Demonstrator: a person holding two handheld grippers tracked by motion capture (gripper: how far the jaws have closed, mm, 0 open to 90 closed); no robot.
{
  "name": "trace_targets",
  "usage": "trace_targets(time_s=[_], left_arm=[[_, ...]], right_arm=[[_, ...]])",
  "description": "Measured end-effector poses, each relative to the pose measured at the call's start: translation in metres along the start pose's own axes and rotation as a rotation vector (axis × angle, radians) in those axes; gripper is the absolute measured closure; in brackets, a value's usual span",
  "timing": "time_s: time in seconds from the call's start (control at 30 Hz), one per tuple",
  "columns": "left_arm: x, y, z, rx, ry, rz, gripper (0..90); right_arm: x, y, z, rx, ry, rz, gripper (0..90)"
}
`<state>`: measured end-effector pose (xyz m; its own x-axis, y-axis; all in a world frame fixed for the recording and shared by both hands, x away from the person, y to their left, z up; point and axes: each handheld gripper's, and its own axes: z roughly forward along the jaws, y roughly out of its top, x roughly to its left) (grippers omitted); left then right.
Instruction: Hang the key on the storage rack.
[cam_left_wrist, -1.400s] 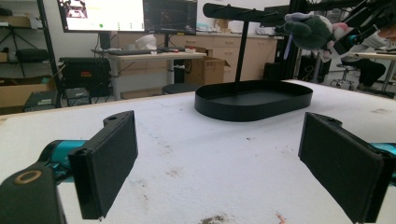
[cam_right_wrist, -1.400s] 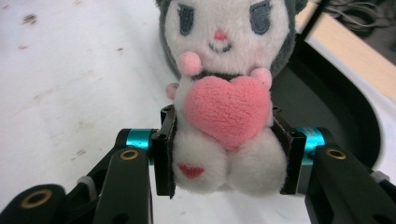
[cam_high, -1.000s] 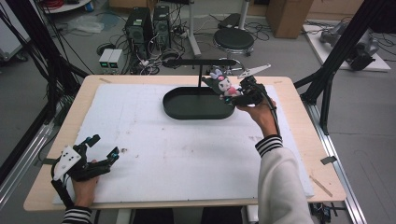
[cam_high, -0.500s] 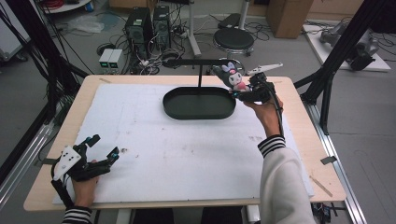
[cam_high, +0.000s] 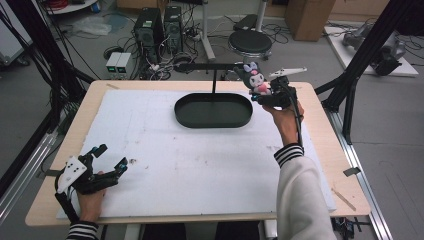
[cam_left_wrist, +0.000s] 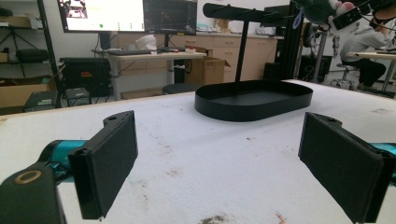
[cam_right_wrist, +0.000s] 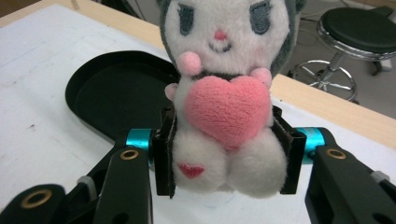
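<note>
Plush toy (cam_right_wrist: 224, 107) is being gripped by right tool (cam_high: 264, 95), hovering beside stand bar (cam_high: 210, 66); hanging likely comes next. Left tool (cam_high: 111, 159) is resting released on bench (cam_high: 210, 165).

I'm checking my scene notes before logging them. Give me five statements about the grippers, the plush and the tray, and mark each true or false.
1. The right gripper is shut on the plush toy. True.
2. The plush lies inside the black oval tray. False: it is held in the air by the tray's right end.
3. The left gripper is open and holds nothing. True.
4. The plush hugs a pink heart. True.
5. The tray stand's horizontal bar carries several hanging toys. False: nothing is seen hanging on it.
</note>
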<state>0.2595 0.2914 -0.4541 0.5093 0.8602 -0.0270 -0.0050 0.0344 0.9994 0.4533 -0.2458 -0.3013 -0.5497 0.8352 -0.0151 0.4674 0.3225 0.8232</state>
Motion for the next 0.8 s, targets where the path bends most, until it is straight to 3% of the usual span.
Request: trace_targets(time_s=[0.8], left_arm=[[0.000,0.000,0.000,0.000,0.001,-0.001,12.2]], right_arm=[[-0.001,0.002,0.010,-0.058,-0.035,0.015,52.6]])
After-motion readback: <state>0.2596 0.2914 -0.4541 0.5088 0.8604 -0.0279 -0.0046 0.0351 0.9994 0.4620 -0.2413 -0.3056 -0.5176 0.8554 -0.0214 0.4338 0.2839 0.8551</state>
